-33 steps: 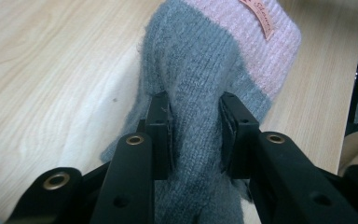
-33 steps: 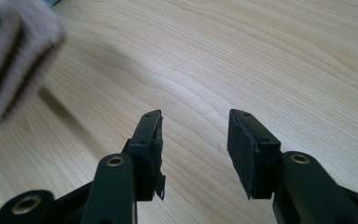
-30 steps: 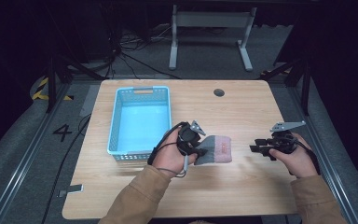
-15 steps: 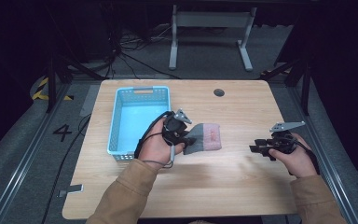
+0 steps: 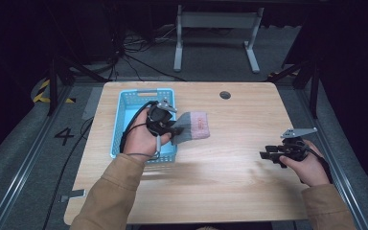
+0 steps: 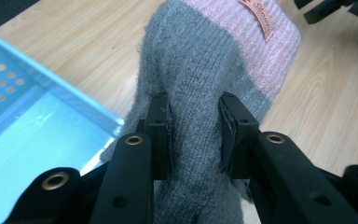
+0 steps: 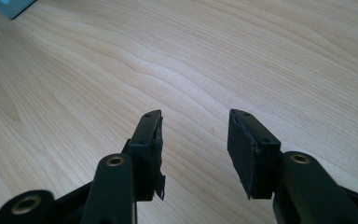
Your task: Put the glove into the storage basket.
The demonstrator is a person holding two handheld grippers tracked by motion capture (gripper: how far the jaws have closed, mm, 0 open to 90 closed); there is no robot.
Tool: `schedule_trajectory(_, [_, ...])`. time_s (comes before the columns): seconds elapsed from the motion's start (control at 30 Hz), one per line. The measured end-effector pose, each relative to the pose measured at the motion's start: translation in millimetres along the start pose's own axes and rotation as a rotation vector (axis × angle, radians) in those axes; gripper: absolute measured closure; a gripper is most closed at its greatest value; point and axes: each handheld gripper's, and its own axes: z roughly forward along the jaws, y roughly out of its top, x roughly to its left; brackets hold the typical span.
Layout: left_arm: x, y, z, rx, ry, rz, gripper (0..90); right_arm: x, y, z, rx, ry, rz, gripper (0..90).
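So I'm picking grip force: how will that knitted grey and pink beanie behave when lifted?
Probably floppy: the knitted beanie bunches between the left gripper pads. Likely light, carried by one pinch beside the blue basket. The fuzzy knit should not slip much.

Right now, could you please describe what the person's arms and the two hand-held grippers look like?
Both forearms wear tan sleeves. The left hand-held gripper is black with brass-coloured rivets, flat jaw pads and a trailing black cable. The right hand-held gripper is black too, with a grey three-cornered plate on top.
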Motion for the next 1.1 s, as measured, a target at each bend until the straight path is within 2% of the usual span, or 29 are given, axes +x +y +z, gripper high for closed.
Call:
schedule_trajectory(0.17, [21.3, -3.5, -5.6, 0.003, 0.026, -0.010, 68.7, 1.0, -5.1, -2.2, 0.005, -0.007, 0.007, 56.2])
schedule_trajectory(0.2, [30.5, -5.7, -5.4, -0.006, 0.013, -0.023, 68.5, 1.5, -6.9, -2.6, 0.006, -0.007, 0.012, 56.1])
schedule_trajectory(0.23, [30.5, -5.7, -5.4, -0.006, 0.013, -0.023, 68.4, 1.5, -6.9, -2.6, 0.006, -0.007, 0.012, 56.1])
schedule_trajectory(0.27, [41.3, -8.0, -5.3, -0.008, 0.013, -0.027, 68.5, 1.9, -8.8, -3.0, 0.009, -0.008, 0.013, 56.0])
schedule_trajectory(0.3, [41.3, -8.0, -5.3, -0.008, 0.013, -0.027, 68.5, 1.9, -8.8, -3.0, 0.009, -0.008, 0.013, 56.0])
schedule_trajectory(0.53, [68.3, -16.0, -6.6, -0.005, 0.053, -0.067, 68.5, 0.0, -16.3, -8.4, 0.008, -0.019, 0.026, 56.0])
schedule_trajectory(0.6, [79.6, -21.5, -7.8, 0.002, 0.072, -0.080, 68.5, 0.0, -18.3, -8.9, 0.010, -0.022, 0.029, 56.0])
schedule_trajectory(0.9, [100.1, -32.9, -7.1, 0.035, 0.115, -0.100, 68.4, 1.2, -19.7, -7.5, 0.016, -0.018, 0.028, 55.7])
schedule_trajectory(1.1, [110.7, -38.1, 3.4, 0.068, 0.127, -0.096, 68.2, 1.8, -19.6, -5.7, 0.019, -0.017, 0.027, 55.5])
